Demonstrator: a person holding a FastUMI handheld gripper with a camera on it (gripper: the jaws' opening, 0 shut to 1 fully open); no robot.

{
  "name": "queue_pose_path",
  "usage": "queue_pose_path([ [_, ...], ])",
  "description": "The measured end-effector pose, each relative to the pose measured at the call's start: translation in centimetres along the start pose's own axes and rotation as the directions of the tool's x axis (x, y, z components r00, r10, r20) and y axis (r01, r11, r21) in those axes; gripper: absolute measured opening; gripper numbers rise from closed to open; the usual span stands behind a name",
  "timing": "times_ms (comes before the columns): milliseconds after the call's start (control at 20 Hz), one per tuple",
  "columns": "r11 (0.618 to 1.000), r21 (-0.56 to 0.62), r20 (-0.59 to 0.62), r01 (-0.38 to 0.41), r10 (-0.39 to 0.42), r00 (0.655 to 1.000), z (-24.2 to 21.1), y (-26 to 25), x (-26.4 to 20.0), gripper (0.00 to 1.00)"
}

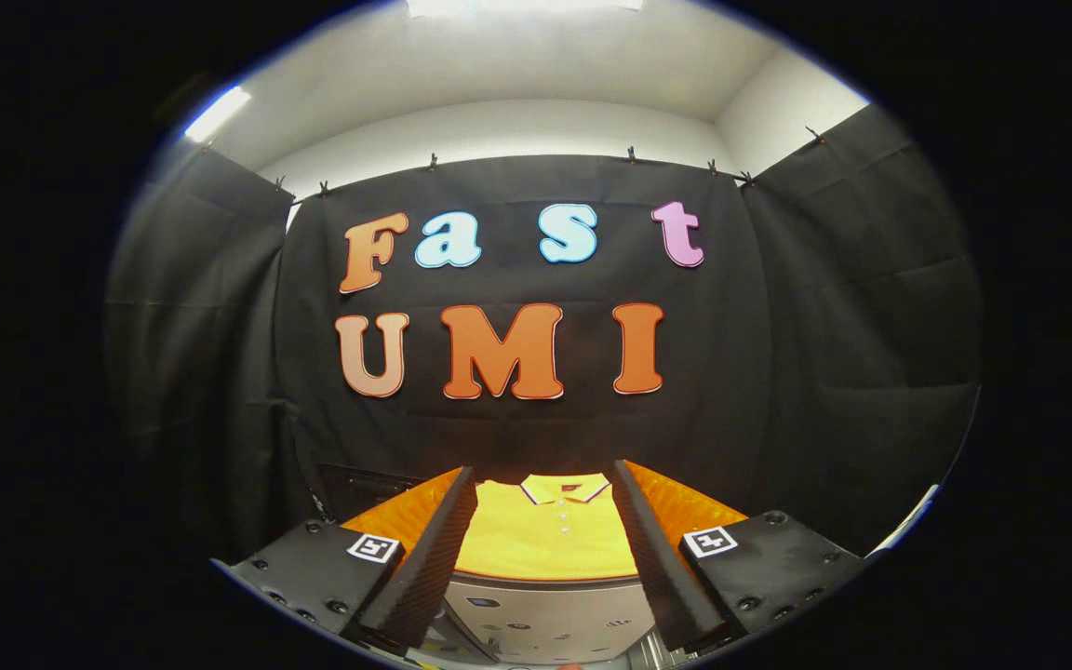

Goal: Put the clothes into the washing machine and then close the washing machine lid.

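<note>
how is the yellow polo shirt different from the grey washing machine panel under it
The yellow polo shirt is bright, soft cloth with a collar; the grey panel is dull, hard and flat. The shirt lies beyond the panel. Both show between the open gripper's fingers.

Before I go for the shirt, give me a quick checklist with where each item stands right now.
1. Gripper open: ok, the fingers stand wide apart with nothing between them.
2. Shirt in sight: ok, the yellow polo lies flat just ahead, framed by the fingers, collar pointing away.
3. Shirt centred: ok, it sits about midway between the fingers.
4. Fingers touching the shirt: not ok, they do not appear to press on it.
5. Washing machine lid open: cannot tell, only a grey panel shows below the shirt.
6. Path to the shirt: ok, nothing lies between the fingers and it.
</note>
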State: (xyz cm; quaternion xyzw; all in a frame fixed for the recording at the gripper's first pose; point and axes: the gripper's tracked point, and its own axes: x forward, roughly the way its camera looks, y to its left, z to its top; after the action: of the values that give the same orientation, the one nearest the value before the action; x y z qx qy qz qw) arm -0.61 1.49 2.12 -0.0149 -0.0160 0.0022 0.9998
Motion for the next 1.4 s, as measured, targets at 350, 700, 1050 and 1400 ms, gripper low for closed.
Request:
queue_pose_path([
  [350, 1.000, 0.004, -0.015, 0.004, -0.004, 1.000, -0.9, -0.1, 0.1, 0.95],
  [700, 1.000, -0.004, -0.016, 0.029, -0.029, 0.999, -1.0, -0.8, -0.1, 0.95],
  [1050, 0.999, 0.002, -0.039, 0.035, -0.035, 0.999, -1.8, -1.6, 1.5, 0.95],
  [1400, 1.000, -0.013, -0.044, -0.011, 0.010, 0.999, -2.1, -2.8, 7.0, 0.95],
])
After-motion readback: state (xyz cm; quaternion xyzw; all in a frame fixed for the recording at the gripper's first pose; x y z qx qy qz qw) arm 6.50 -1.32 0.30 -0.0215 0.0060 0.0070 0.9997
